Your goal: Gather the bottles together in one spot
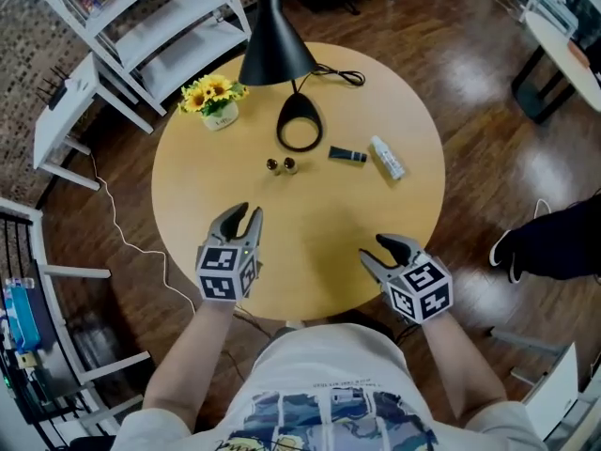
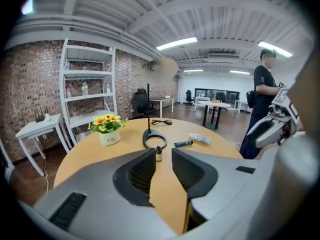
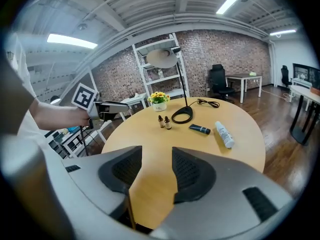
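The left gripper [image 1: 248, 212] and right gripper [image 1: 373, 249] hover with jaws apart and empty over the near edge of the round wooden table [image 1: 188, 205]. Well beyond them two small dropper bottles [image 1: 281, 165] stand side by side. A dark tube [image 1: 347, 155] and a white bottle [image 1: 386, 157] lie to their right, labels too small to read. A black lamp [image 1: 275, 54], potted sunflowers [image 1: 216, 100] and white shelving [image 1: 160, 26] stand beyond.

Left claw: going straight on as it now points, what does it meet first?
Probably the small dropper bottle, which stands in line between the jaws of the open left claw. The lamp base ring lies behind it. If the claw angles down, bare tabletop could come first.
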Demonstrator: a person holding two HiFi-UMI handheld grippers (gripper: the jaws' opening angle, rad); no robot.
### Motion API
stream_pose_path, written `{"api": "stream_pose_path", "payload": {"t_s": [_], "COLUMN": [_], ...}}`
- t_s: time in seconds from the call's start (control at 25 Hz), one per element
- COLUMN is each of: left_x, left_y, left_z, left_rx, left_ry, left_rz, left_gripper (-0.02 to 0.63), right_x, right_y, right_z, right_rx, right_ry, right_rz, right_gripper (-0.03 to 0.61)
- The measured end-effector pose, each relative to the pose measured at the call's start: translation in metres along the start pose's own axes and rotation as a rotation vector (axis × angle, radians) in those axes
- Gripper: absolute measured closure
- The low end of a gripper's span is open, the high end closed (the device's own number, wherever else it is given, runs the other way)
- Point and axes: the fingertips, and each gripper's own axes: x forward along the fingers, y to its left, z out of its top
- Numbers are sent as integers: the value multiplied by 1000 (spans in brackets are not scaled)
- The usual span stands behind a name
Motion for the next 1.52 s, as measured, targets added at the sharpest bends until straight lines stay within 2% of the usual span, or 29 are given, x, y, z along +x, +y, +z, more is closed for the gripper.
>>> {"api": "stream_pose_path", "payload": {"t_s": [0.2, 0.36, 0.52, 0.72, 0.96, 1.16, 1.36, 1.52], "left_x": [-92, -149, -184, -215, -243, -255, -255, -246], "left_y": [9, 17, 12, 6, -3, -4, -11, -13], "left_z": [-33, -62, -85, -105, -135, -151, -150, -144], "left_rx": [-80, -127, -128, -143, -121, -136, -156, -170], "left_ry": [6, 43, 69, 68, 102, 109, 80, 73], "left_rz": [2, 7, -23, -61, -121, -142, -173, -145], "left_gripper": [508, 508, 508, 508, 509, 509, 508, 508], "right_x": [-2, -8, -19, -38, -62, -72, -73, -65], "right_y": [52, 90, 116, 145, 173, 184, 174, 143], "right_z": [-1, -1, -5, -23, -54, -75, -73, -70], "right_rx": [-24, -48, -58, -59, -27, -5, -41, -86], "right_ry": [-1, -8, -9, -10, -8, 9, 5, 25], "right_rz": [7, -16, -53, -106, -168, -187, -200, -190], "right_gripper": [364, 364, 364, 364, 364, 364, 364, 364]}}
